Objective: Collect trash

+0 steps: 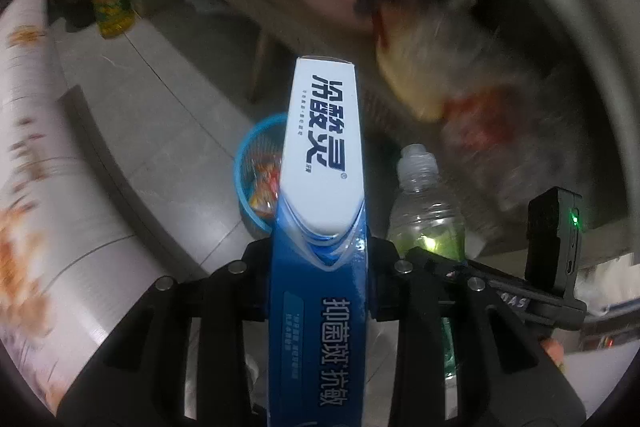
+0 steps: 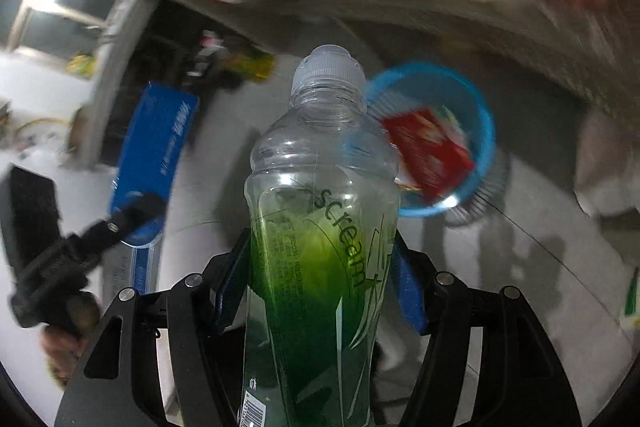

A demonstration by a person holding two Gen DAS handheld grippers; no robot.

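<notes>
Pale grey floor tiles (image 1: 168, 131) with thin dark joints are lying underfoot, reflecting dim light. A white surface with a faded orange floral print (image 1: 36, 187) is curving along the left edge of the left wrist view. A window with a pale frame (image 2: 52, 7) is showing darkness and one bright glare. The far furniture is blurring beyond identification.

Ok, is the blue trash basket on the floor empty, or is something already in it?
Not empty. The blue basket already holds a red wrapper; the left wrist view also shows colourful packaging inside it.
</notes>
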